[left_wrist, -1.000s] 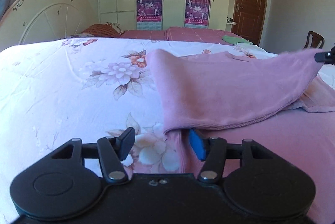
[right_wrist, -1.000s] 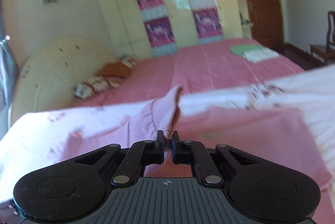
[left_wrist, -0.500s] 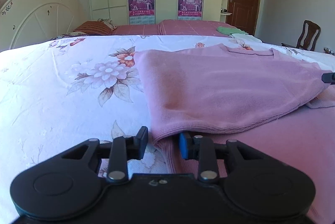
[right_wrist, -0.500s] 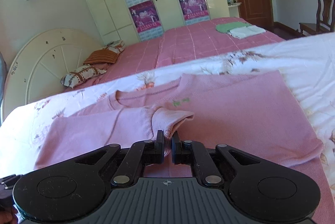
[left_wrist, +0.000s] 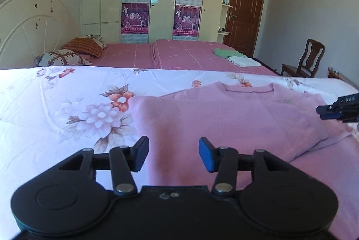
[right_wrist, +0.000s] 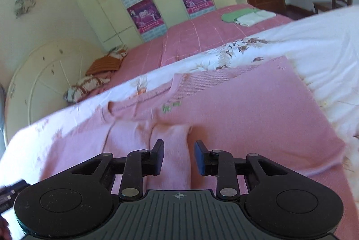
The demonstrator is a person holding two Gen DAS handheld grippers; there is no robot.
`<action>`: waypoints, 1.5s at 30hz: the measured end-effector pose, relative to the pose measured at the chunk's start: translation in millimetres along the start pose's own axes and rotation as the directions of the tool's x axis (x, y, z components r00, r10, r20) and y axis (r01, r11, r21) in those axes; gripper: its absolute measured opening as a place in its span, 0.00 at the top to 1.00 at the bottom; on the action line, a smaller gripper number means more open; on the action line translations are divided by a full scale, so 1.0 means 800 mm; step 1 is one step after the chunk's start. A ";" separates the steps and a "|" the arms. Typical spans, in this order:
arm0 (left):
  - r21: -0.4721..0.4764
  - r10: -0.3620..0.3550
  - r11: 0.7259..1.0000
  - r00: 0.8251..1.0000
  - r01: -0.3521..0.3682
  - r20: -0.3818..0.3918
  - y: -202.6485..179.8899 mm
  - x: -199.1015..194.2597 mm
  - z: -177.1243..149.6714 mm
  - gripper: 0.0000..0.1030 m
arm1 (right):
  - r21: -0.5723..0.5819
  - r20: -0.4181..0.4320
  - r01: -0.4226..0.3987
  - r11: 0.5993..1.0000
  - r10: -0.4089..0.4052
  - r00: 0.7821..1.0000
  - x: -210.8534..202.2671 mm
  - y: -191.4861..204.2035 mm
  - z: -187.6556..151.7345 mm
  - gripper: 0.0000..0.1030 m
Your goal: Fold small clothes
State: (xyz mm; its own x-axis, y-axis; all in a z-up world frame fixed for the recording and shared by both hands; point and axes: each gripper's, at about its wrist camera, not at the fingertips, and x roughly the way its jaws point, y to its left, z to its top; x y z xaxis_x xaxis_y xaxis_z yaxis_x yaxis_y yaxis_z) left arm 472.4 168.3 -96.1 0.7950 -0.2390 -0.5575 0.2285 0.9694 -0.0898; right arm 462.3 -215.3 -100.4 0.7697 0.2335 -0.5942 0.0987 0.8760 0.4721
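Observation:
A pink knitted sweater [left_wrist: 235, 118] lies on the flowered bedsheet [left_wrist: 56, 110], its left side folded over onto the body, neckline at the far end. My left gripper [left_wrist: 174, 153] is open and empty just above the folded edge. My right gripper [right_wrist: 178, 157] is open and empty above the folded sleeve [right_wrist: 170, 141]; the sweater [right_wrist: 246, 110] with a small green mark spreads ahead of it. The right gripper's tip also shows at the right edge of the left wrist view [left_wrist: 336, 108].
A second bed with a pink checked cover [left_wrist: 179, 53] stands behind, with pillows [left_wrist: 65, 58] at the left and folded green and white cloths [left_wrist: 235, 58]. Wardrobe with posters [left_wrist: 161, 0], brown door, wooden chair [left_wrist: 307, 60] at far right.
My left gripper opened wide and lifted off the folded side. My right gripper laid the sleeve down on the sweater's body, let go of it and opened.

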 end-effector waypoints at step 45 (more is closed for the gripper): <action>0.121 -0.091 0.987 0.992 0.102 -0.088 -0.089 0.102 -0.005 0.31 | -0.458 -0.018 0.003 0.889 -0.013 1.000 0.061 0.117 -0.057 0.92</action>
State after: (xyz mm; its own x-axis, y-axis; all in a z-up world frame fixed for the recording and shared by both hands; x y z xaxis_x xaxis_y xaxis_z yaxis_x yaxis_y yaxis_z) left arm 518.6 80.1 -138.8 0.7184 -0.3207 -0.6174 0.3741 0.9262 -0.0458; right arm 480.4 -103.2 -114.7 0.7566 0.2295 -0.6123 -0.1989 0.9728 0.1190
